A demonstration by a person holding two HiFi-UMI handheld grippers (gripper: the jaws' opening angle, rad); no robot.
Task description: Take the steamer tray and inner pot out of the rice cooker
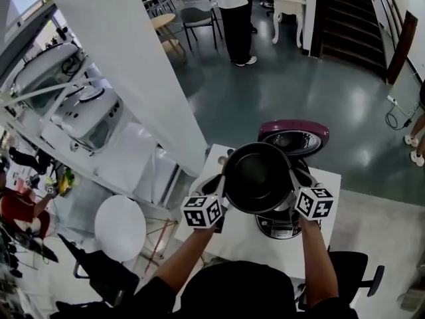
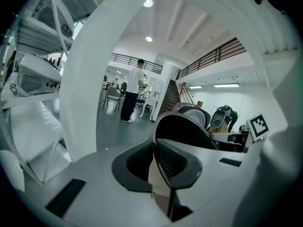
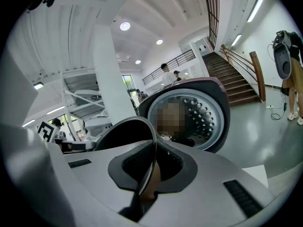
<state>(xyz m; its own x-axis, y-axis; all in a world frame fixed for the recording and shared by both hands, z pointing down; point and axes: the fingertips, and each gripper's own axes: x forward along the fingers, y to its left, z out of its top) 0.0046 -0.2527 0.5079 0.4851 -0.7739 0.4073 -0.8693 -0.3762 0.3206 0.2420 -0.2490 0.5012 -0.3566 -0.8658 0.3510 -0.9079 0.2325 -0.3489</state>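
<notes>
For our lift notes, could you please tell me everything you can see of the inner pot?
The inner pot is a round, dark, metal-looking bowl with a thin rim, empty, held roughly level above the open rice cooker. The left gripper and right gripper clamp opposite sides of its rim.

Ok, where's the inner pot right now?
Head view, centre: the inner pot is held by its rim between the left gripper and right gripper, over the open rice cooker on the white table.
</notes>
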